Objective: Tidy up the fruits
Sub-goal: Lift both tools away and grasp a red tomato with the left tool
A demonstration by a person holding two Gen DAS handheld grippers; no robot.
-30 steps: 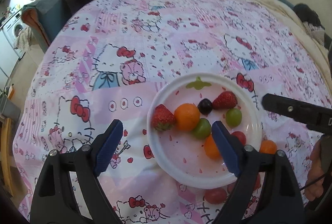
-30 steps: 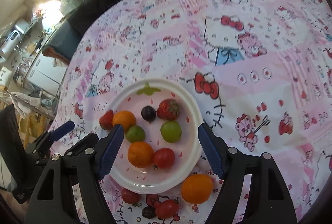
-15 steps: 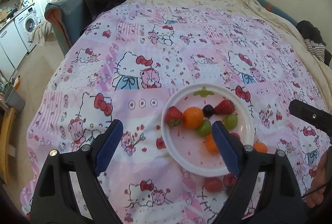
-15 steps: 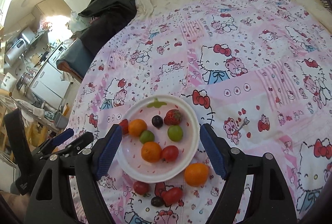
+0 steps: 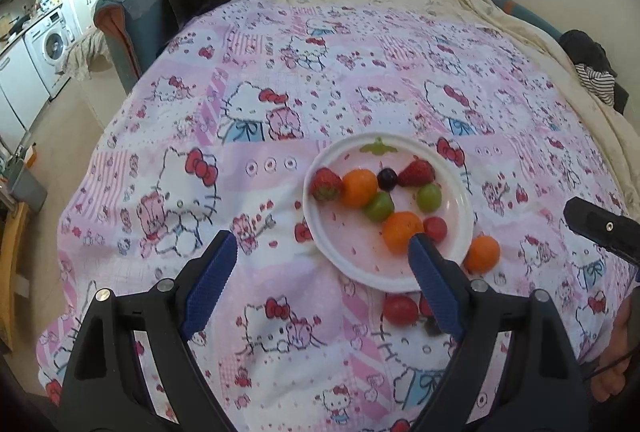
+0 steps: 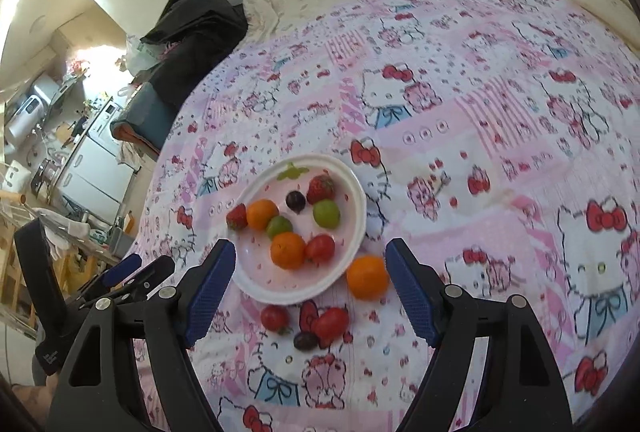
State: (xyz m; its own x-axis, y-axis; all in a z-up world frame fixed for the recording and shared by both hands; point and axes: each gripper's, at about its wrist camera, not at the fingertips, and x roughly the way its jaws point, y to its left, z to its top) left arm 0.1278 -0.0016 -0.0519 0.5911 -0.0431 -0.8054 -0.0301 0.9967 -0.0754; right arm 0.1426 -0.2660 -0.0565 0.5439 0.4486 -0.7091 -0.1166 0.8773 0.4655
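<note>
We had eight fruits on the plate [image 6: 352,232]; an orange [image 6: 367,277], two tomatoes and a grape remained outside; both our grippers [image 6: 306,288] [image 5: 322,278] hung spread, holding nothing

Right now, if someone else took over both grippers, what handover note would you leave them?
Left gripper open, empty. Right gripper open, empty, above the near fruit.
Plate holds eight fruits: two strawberries, two oranges, two green grapes, a dark grape, a tomato.
Left on the bedspread: loose orange, two tomatoes, dark grape.
</note>
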